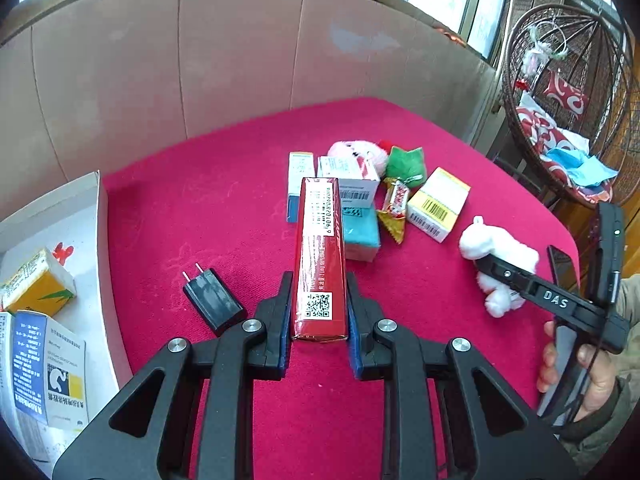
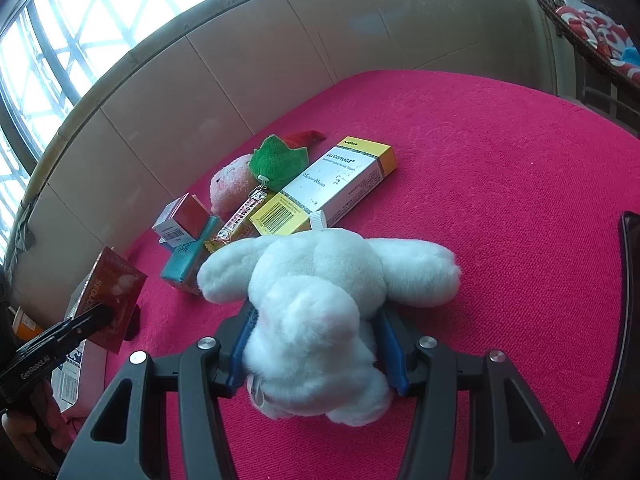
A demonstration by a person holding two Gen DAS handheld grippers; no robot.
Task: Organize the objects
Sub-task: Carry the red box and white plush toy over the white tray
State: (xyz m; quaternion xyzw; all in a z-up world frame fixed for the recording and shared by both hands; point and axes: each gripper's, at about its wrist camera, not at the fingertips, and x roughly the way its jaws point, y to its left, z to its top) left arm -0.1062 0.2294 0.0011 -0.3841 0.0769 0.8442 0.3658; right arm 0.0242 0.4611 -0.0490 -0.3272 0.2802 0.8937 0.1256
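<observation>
My left gripper (image 1: 320, 312) is clamped on the near end of a long red box (image 1: 320, 256), which juts forward above the desk (image 1: 200, 200). My right gripper (image 2: 316, 344) is squeezing a white plush toy (image 2: 320, 288) between its blue pads; in the left view that toy sits at the right side of the desk.

Just beyond the red box lies the unsorted cluster: a teal box (image 1: 362, 232), a white carton (image 1: 352, 178), a candy wrapper (image 1: 394, 208), a yellow-banded carton (image 1: 440, 204), plus pink (image 1: 358, 152) and green (image 1: 406, 162) plush pieces at the far side. A black charger (image 1: 212, 298) lies alone, near and left of my left gripper. At the far left a white tray (image 1: 98, 208) already holds 2 or more cartons.

I judge the red box is bound for that tray. Held only at 1 end, it could pivot in the pads and droop, or its far tip could sweep the cluster when I swing left. The tray's raised wall is another snag, and the charger lies under that path. The plush is soft and may slip free.

Open cloth lies far left of the cluster and at the near right; the desk's right edge is close to the plush.
</observation>
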